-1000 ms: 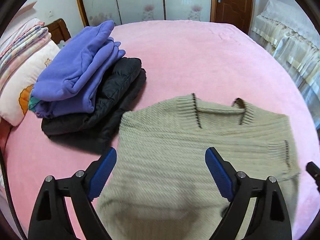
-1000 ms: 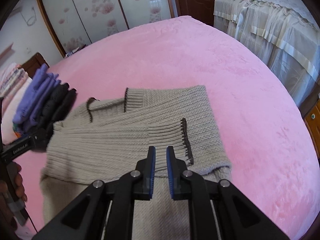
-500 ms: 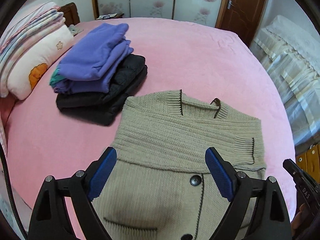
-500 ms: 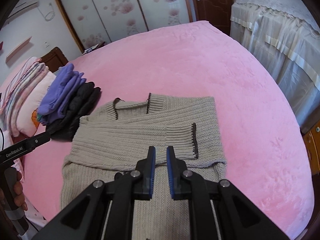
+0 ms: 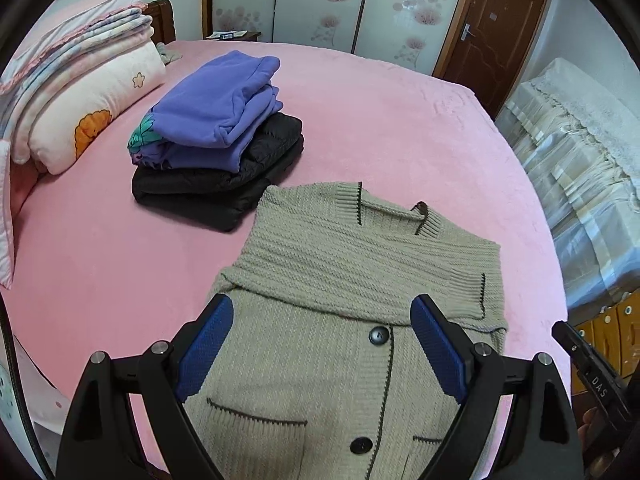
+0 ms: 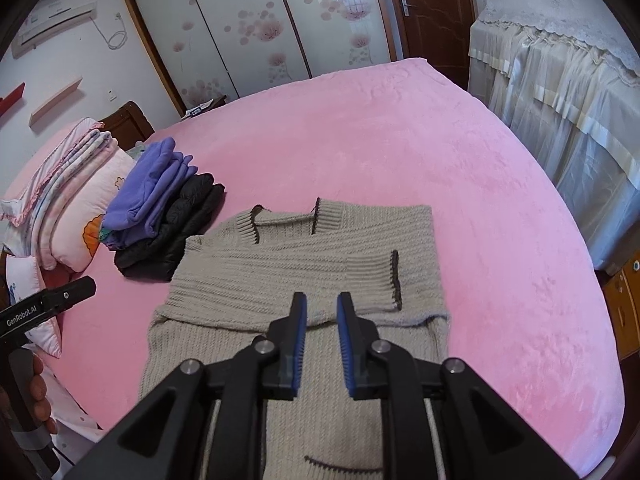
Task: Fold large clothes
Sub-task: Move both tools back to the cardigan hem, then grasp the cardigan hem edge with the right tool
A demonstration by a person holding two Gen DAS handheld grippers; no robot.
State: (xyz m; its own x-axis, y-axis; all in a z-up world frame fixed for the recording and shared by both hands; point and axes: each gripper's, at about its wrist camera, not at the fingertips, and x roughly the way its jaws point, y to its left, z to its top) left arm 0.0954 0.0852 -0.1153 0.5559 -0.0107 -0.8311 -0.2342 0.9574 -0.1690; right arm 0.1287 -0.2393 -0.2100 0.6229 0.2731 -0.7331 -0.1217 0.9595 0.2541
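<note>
A beige knit cardigan [image 5: 360, 300] with dark trim and buttons lies flat on the pink bed, its sleeves folded across the chest; it also shows in the right wrist view [image 6: 304, 272]. My left gripper [image 5: 320, 344] is wide open and empty, held above the cardigan's buttoned front. My right gripper [image 6: 322, 340] has its jaws a narrow gap apart with nothing between them, above the lower edge of the folded sleeve. The left gripper's body [image 6: 48, 304] shows at the left edge of the right wrist view.
A folded purple garment [image 5: 216, 108] lies on a folded black jacket [image 5: 224, 176] at the cardigan's far left. Folded quilts and a pillow [image 5: 80, 100] lie at the bed's left end. A covered piece of furniture [image 6: 560, 80] stands to the right of the pink bed [image 6: 500, 220].
Both grippers have pulled back and risen from the cardigan, so its buttons and pockets have come into view. The right jaws have opened slightly.
</note>
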